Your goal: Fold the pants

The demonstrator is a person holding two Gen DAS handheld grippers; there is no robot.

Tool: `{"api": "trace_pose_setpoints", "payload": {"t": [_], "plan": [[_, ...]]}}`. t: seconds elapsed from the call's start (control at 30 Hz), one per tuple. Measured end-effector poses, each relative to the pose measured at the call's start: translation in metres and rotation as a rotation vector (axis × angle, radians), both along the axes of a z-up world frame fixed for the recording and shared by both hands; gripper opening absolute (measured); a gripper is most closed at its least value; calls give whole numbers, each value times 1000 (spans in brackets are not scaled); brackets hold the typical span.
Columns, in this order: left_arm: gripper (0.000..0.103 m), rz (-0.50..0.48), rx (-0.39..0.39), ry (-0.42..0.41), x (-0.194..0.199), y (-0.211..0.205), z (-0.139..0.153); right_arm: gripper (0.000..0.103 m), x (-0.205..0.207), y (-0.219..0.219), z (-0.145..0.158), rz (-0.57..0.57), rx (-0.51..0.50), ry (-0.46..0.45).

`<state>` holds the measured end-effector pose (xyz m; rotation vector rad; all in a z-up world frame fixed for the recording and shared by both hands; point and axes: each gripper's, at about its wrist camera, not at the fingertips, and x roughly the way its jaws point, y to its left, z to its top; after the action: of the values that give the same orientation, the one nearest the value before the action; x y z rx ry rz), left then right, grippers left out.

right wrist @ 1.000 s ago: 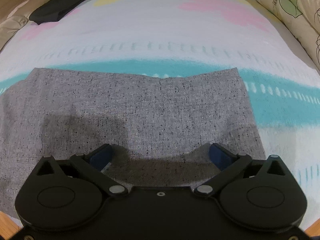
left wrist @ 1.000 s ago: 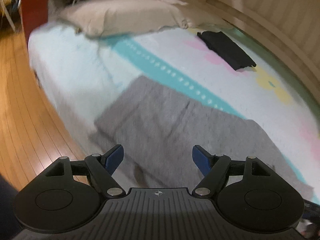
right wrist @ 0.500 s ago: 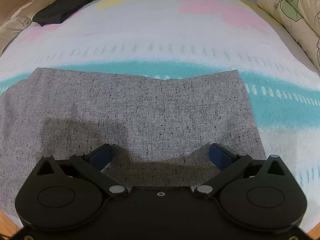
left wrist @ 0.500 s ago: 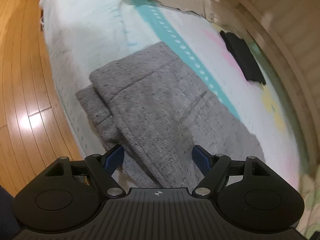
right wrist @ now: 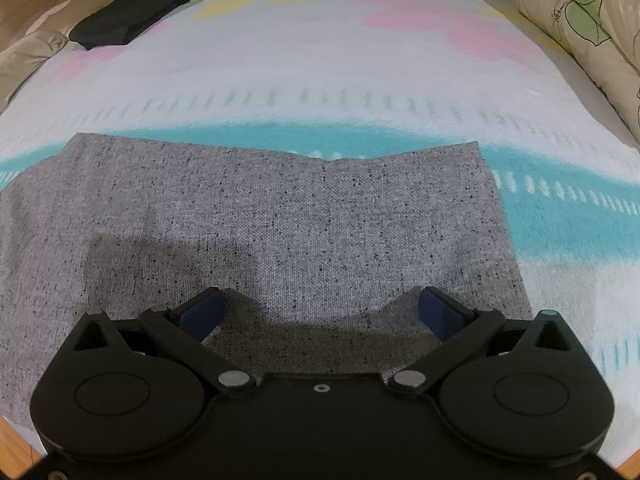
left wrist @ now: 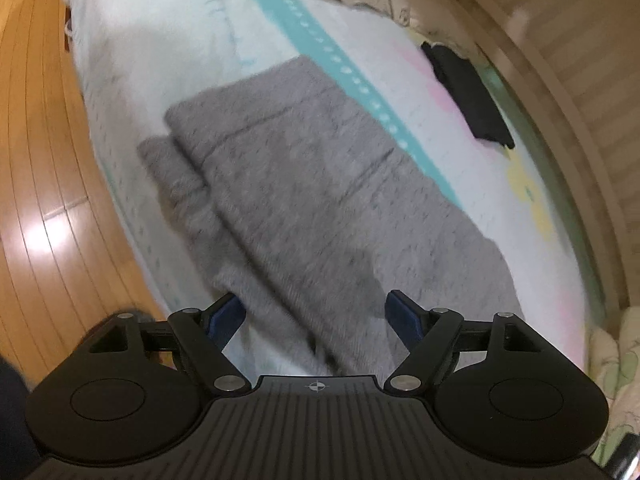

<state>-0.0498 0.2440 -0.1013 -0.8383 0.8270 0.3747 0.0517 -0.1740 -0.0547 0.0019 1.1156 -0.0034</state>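
The speckled grey woven pants [right wrist: 280, 220] are laid flat along the near edge of the pastel flower-print bed [right wrist: 320, 60], already doubled, while left gripper [left wrist: 318, 316] and right gripper [right wrist: 320, 312] are held wide open and empty above them, likely for a next fold.

Bed [right wrist: 320, 80] carries grey pants [right wrist: 280, 220], black garment [right wrist: 132, 14]

Pants [right wrist: 280, 216] flat on bed [right wrist: 320, 80] near its edge, folded garment [right wrist: 132, 16] well behind

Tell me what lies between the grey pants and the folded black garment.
Only bare bedsheet, teal stripe then floral print, between grey pants and black garment; clearest in right wrist view.
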Motion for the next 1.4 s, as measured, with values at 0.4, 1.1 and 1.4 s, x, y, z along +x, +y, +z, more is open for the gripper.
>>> {"api": "trace_pose_setpoints", "payload": {"t": [0.4,1.1,1.4], "plan": [[74,84,145,-106,15,1,9,103,-2,0,-1,4,-1,-11],[21,-54,362,-250,34,-23,76,102,23,-4,7,122,2,136],[21,-280,562,-436,42,-126,139,97,33,-38,23,20,62,116]]}}
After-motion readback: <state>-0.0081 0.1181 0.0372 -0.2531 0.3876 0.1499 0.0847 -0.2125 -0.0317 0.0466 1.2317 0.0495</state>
